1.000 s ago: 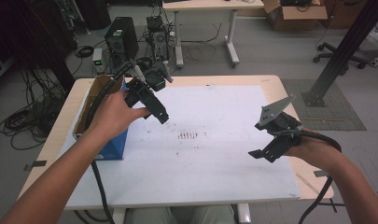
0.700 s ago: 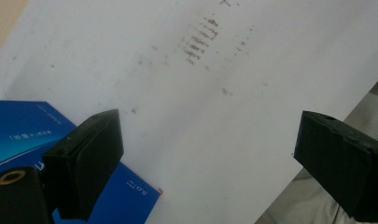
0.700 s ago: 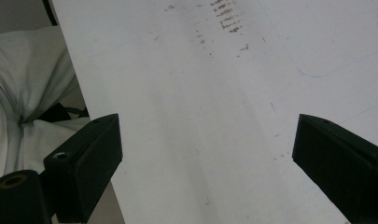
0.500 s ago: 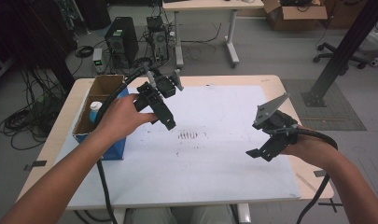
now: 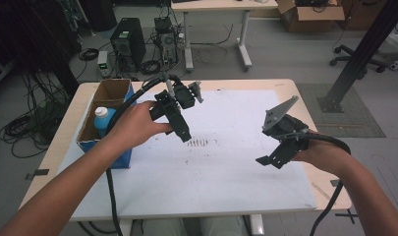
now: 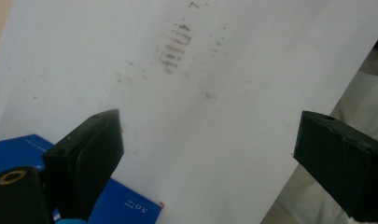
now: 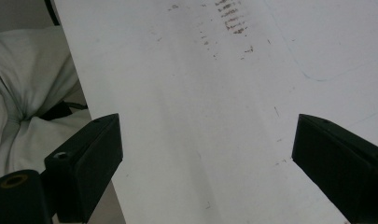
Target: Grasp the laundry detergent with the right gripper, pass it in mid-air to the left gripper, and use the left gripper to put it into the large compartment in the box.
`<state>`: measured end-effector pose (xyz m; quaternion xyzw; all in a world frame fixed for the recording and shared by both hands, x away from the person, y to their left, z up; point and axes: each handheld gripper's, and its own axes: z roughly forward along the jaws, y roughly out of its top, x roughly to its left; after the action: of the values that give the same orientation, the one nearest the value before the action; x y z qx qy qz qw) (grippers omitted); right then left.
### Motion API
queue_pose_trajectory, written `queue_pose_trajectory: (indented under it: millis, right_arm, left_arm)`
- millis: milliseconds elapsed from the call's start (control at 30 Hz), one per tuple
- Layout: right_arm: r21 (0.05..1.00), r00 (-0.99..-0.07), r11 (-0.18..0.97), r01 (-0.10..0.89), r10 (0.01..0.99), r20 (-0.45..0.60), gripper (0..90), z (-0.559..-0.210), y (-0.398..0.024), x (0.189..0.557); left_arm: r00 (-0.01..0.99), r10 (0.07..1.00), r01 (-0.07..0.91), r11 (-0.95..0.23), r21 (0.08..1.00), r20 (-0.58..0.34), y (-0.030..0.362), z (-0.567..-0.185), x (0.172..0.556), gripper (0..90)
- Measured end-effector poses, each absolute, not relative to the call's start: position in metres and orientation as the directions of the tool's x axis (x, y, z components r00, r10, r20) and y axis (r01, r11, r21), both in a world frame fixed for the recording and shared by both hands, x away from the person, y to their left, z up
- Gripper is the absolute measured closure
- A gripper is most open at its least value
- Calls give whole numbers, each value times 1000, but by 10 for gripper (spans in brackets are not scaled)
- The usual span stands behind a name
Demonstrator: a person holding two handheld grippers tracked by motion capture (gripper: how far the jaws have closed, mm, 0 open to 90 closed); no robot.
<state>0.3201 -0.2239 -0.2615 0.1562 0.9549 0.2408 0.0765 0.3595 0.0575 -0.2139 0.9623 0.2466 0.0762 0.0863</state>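
The tabletop (image 5: 236, 86) beneath both my tools is covered by a large white sheet (image 5: 211, 172), bare except for a patch of brown smudges (image 5: 199, 143) lying just below and ahead of my left hand-held gripper (image 5: 179, 129). To the left of that gripper, at the sheet's edge, stands an open cardboard box (image 5: 108, 93) with blue outer sides; a blue-capped white bottle (image 5: 104, 118) sits upright inside it, close beside my left hand (image 5: 135, 125). The left hand-held gripper hangs above the sheet with its jaws spread wide and nothing between them; in the left gripper view a blue corner of the box (image 6: 126, 205) lies just behind its near jaw. My right hand-held gripper (image 5: 275, 157) is held well apart from it, over the right half of the sheet, likewise wide open and empty; the right gripper view looks down on the plain sheet (image 7: 200, 116). Judged from this arrangement, the work is at its start: the bottle rests ungrasped in the box, and reaching for it, closing on it and lifting it out all remain to be done.
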Motion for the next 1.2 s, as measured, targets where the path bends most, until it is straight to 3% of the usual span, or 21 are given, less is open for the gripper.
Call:
queue_pose_trajectory:
  millis: [1200]
  right_arm:
    - [476, -942, 842, 255, 327, -74, 85, -260, -223, 323]
  left_arm:
    - [888, 446, 420, -886, 197, 115, 49, -211, 366, 90]
